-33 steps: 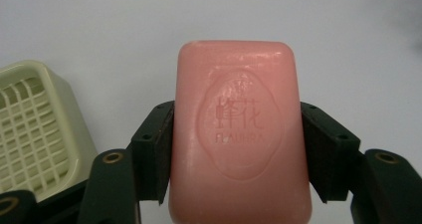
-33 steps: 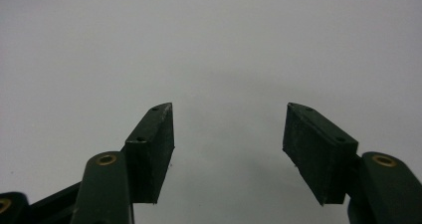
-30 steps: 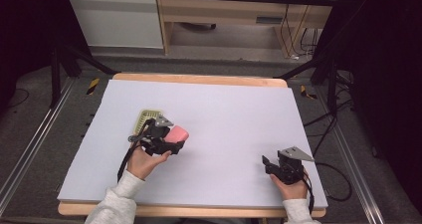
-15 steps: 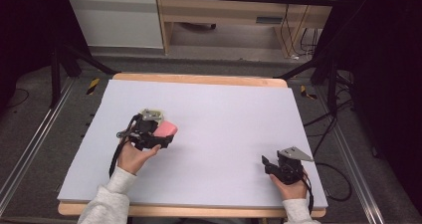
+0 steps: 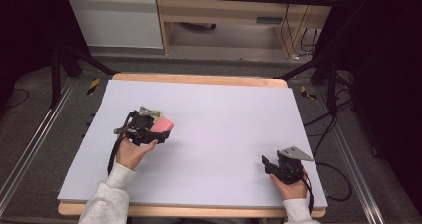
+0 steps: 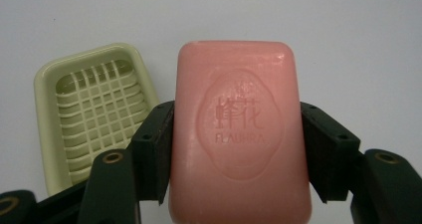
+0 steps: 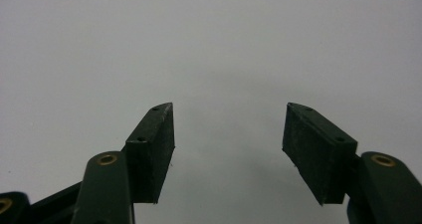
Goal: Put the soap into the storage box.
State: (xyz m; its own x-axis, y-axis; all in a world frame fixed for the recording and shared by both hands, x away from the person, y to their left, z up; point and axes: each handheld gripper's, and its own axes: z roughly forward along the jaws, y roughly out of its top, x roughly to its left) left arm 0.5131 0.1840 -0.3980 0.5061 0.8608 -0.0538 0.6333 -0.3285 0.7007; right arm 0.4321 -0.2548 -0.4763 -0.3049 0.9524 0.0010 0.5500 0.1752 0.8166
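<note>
The pink soap bar [image 6: 239, 134] is clamped across its short width in the left tongs [image 6: 238, 144], pads pressed on both long edges; the bar's long axis runs fwd, in line w/ the jaws. It is seen held over the worktop [image 5: 224, 119] at the left side in the high view [image 5: 162, 126].

The pale green soap dish [image 6: 94, 114] lies just beside the bar in the left gripper view, off to the left of the jaws and partly hidden behind the left jaw; its slatted insert faces up and its long axis is tilted slightly vs. the bar's. So the dish is judged to be a short sideways shift from the bar, w/ a small twist probably needed to line the two up.

The right tongs [image 7: 229, 129] are seen standing apart w/ nothing between them, over bare worktop. The right hand [image 5: 291, 186] is parked near the front right corner, well apart from the dish; the left hand [image 5: 130, 153] is by far the nearer.
</note>
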